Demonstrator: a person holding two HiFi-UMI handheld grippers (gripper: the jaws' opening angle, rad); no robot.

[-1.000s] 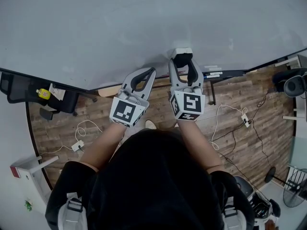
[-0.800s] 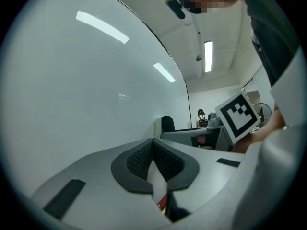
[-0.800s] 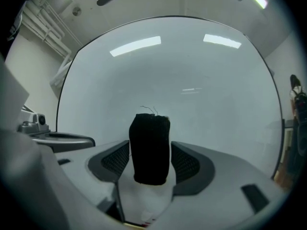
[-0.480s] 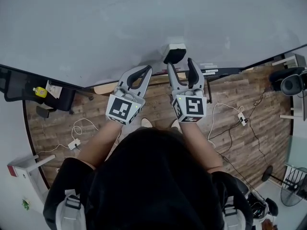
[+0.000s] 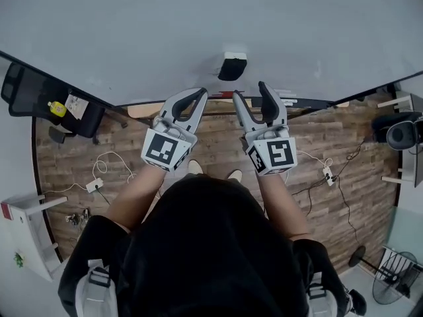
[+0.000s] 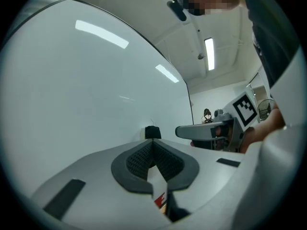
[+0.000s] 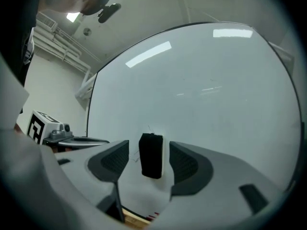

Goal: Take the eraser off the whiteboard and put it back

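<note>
The black eraser [image 5: 232,67] clings to the whiteboard [image 5: 132,32], just ahead of your right tool [image 5: 251,92], whose jaws stand apart, empty. Your left tool [image 5: 193,98] is closed. The eraser looks light, probably magnetic; pinch its long sides.

The whiteboard [image 5: 132,38] fills the upper half of the head view, with the eraser [image 5: 232,67] on it at upper centre. Just below the eraser, 2 grippers lie side by side, both apart from it: left gripper [image 5: 197,94] left of centre, right gripper [image 5: 250,92] right. A chair [image 5: 26,94] stands at the left edge on the floor [image 5: 344,150].
</note>
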